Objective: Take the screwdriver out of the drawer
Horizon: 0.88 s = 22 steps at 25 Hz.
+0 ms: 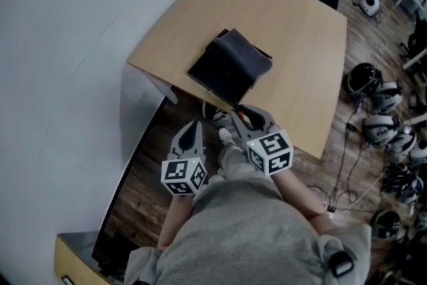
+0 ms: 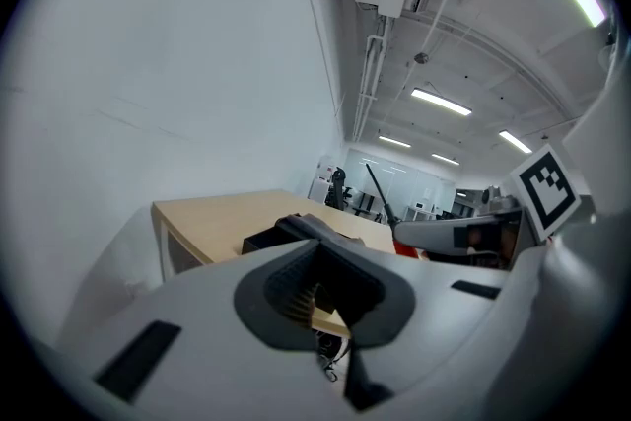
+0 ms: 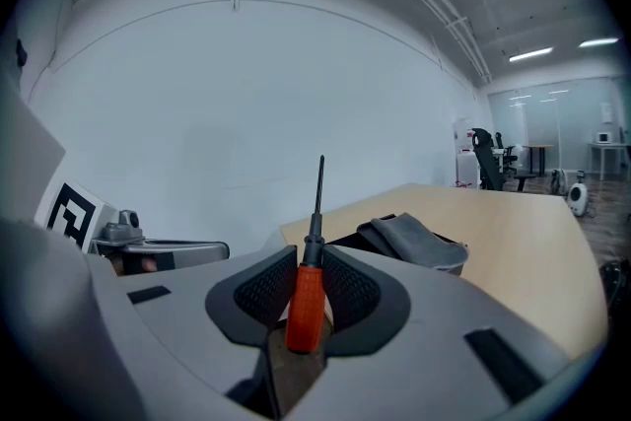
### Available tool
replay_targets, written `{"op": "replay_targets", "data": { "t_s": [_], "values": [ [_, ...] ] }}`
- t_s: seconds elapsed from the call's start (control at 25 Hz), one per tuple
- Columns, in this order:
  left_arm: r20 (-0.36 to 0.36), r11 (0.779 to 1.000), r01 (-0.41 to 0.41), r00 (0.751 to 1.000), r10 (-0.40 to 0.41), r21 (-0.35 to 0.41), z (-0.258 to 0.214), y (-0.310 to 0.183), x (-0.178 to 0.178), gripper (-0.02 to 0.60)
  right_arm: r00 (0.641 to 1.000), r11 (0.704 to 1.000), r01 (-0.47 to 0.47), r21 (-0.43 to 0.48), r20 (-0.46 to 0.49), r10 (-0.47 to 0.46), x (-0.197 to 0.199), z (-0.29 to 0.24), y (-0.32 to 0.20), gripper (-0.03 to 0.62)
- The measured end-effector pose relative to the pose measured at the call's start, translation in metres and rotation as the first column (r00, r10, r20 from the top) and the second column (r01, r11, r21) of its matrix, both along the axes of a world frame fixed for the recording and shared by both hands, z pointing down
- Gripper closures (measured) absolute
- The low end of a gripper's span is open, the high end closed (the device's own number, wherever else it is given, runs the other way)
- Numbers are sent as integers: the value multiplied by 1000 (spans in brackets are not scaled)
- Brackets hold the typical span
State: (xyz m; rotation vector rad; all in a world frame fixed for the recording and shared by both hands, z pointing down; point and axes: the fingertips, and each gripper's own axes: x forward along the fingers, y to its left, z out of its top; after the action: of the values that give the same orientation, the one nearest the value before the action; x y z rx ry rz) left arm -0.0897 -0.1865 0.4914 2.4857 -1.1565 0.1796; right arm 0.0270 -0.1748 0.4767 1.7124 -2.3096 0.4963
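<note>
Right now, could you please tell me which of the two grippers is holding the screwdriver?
The right gripper: its jaws clamp the orange-handled screwdriver, while the left gripper holds nothing.

The left gripper (image 1: 194,130) and right gripper (image 1: 250,118) are light grey with black bumpy pads (image 3: 258,296) — each has a white cube (image 1: 183,175) with black squares. The person wears a grey shirt (image 1: 247,237).

Left hand-held gripper (image 1: 195,126) closed and empty, right hand-held gripper (image 1: 245,116) clamped on screwdriver (image 3: 306,299)

The screwdriver (image 3: 306,296) (orange handle, black shaft) stands upright between the fingers (image 3: 260,293).
</note>
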Motion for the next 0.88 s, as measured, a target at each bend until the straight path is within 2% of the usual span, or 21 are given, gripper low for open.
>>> {"op": "replay_targets", "data": {
  "t_s": [0.4,0.88],
  "values": [
    [-6,1000,10,1000,-10,6,-1,8,-5,581,1000,999,-2,33,19,2,0,-4,15,511],
    [-7,1000,13,1000,-13,7,-2,5,-6,581,999,999,-27,38,31,26,3,-4,10,514]
  ]
}}
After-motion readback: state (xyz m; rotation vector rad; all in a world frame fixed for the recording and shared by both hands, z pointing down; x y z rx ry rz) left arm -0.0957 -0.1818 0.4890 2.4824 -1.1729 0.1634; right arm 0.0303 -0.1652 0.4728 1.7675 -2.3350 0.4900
